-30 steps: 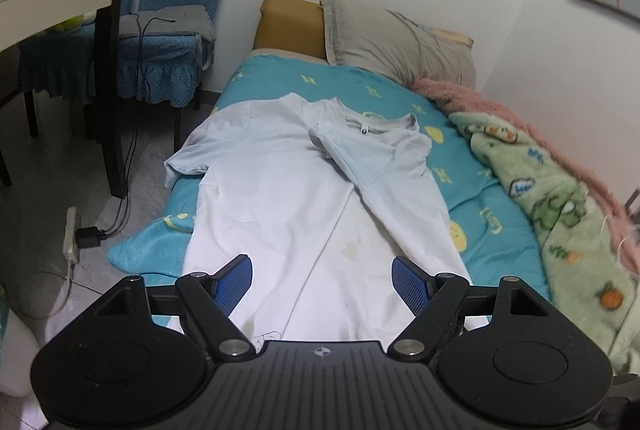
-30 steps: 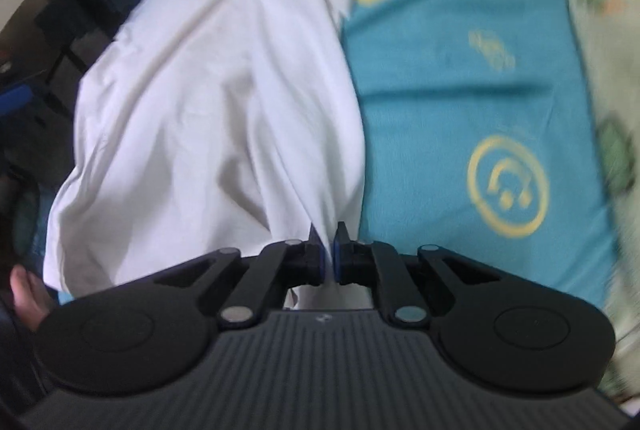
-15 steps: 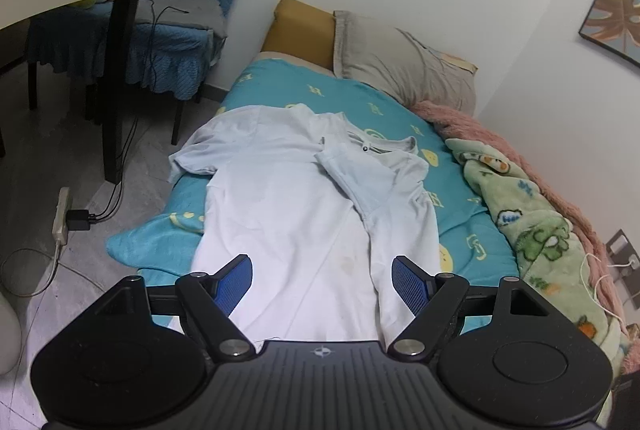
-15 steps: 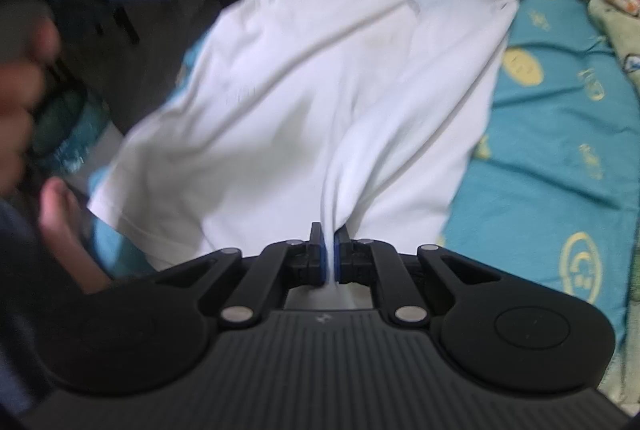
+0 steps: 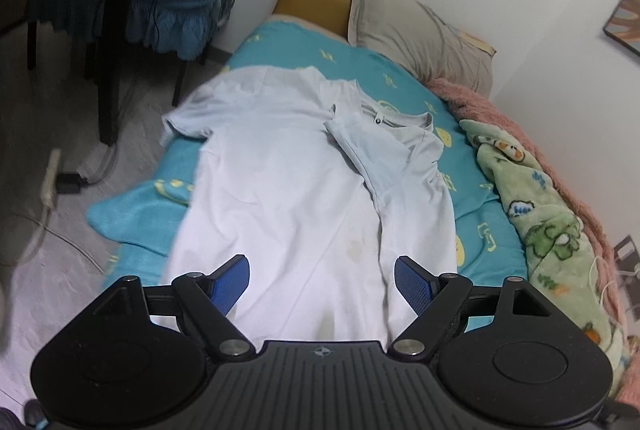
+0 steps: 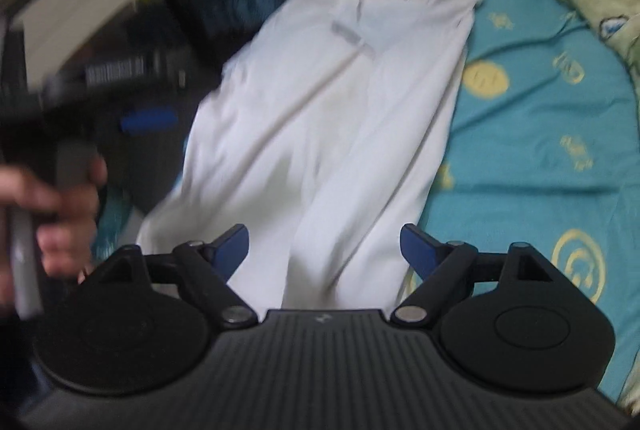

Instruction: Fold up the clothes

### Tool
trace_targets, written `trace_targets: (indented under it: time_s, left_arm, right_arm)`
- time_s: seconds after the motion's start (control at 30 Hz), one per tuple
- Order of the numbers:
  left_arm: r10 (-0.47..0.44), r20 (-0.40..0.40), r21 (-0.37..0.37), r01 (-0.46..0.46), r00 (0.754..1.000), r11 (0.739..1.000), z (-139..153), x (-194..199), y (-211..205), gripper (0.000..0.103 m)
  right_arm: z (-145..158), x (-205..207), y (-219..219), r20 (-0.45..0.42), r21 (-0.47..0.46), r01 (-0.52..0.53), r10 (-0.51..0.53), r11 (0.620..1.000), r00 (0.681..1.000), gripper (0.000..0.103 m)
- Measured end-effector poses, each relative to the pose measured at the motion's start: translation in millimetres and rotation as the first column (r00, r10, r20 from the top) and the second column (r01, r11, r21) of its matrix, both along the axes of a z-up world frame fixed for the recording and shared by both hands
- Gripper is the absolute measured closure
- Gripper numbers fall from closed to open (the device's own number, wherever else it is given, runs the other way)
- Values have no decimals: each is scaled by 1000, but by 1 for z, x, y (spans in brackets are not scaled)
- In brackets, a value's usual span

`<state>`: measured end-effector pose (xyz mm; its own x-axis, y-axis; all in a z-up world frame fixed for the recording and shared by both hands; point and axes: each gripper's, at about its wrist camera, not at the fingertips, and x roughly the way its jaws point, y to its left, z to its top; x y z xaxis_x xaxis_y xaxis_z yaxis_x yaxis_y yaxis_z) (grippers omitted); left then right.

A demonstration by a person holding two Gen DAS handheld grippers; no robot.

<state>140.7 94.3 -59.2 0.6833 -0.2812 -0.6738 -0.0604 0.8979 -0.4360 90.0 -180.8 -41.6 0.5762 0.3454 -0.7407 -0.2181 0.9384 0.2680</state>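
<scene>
The white T-shirt (image 5: 288,198) lies flat along the teal bed sheet (image 5: 480,198), collar toward the pillows, its right side now turned in over the body so that one long fold runs from the shoulder to the hem. A second ago the right gripper (image 6: 322,246) was pinched shut on the hem end of that folded edge; now its jaws are opening, they stand wide, and nothing is between the blue pads, so the cloth has been let go and rests on the bed. That suggests the first lengthwise fold is laid and the left side is next: the left sleeve (image 5: 188,118) is spread out toward the bed's edge. The left gripper (image 5: 322,284) hangs over the hem with its jaws open and empty, as before. Counted: one shirt, one fold made, one sleeve left out, two grippers, two pillows (image 5: 420,34) at the head, one green printed blanket (image 5: 548,226), one pink one beside it.
</scene>
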Motion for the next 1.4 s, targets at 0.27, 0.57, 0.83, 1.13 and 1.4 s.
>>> trace_targets:
  time_s: [0.27,0.57,0.83,1.13,1.4]
  left_arm:
    - [42,-18,-18,-42,999,999,-33,97,-27,21]
    - [83,13,35,-83,996,996,-76,233,-59,21]
    - [-25,54,136,17,998,990,-92,312,-90,35]
    - [-92,-1,201,90,996,975,-94,356,-107,96]
    - [-1,262,405,-109,965,908,-39,363,-115,98]
  right_arm:
    - [-11,60,-67,159,224,286,-324,932,933,19]
    - [-60,103,-96,141,211,344,-377,915,915,19]
    - [-91,128,-105,60,248,369,-394,896,917,19]
    - [-96,128,-107,46,259,389,-414,884,909,19]
    - [-95,129,-105,72,240,378,-404,894,912,19]
